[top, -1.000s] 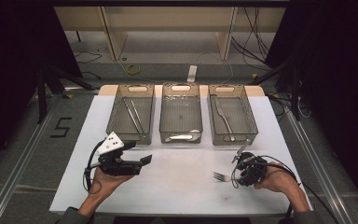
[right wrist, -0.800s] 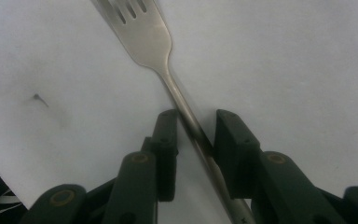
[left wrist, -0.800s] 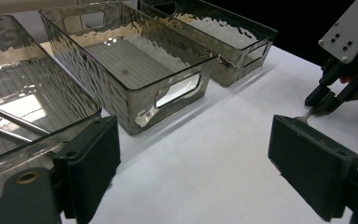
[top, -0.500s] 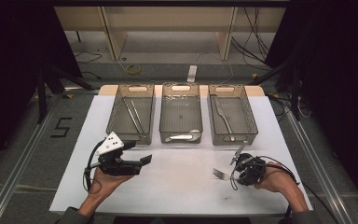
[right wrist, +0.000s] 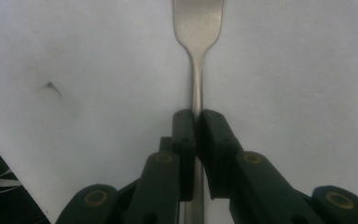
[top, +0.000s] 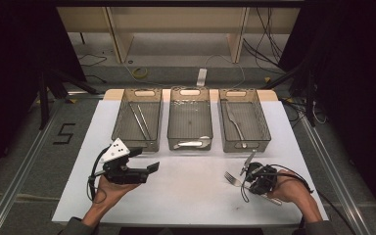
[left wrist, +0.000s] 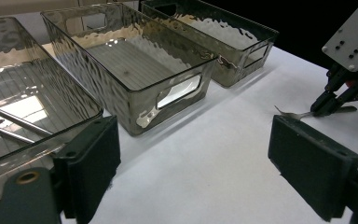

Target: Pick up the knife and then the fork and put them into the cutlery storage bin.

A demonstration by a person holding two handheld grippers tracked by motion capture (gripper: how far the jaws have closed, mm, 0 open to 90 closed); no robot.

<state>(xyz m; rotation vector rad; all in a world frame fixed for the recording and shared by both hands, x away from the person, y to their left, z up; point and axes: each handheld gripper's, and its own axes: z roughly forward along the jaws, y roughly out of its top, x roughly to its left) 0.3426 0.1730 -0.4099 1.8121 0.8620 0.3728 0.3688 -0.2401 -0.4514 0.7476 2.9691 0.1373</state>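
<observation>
Fork (right wrist: 197, 28) handle is pinched by just-closed right tongs (top: 248, 175) near tabletop (top: 191, 200) right edge; left tongs (top: 147, 161) are held spread, open tabletop between.

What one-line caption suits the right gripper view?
Black right gripper shut on the slim handle of a silver metal fork, lying on the white table.

Bright overhead light on the white table (top: 191, 196), dark surroundings, glare on clear bins (left wrist: 135, 70), soft close-up focus.
</observation>
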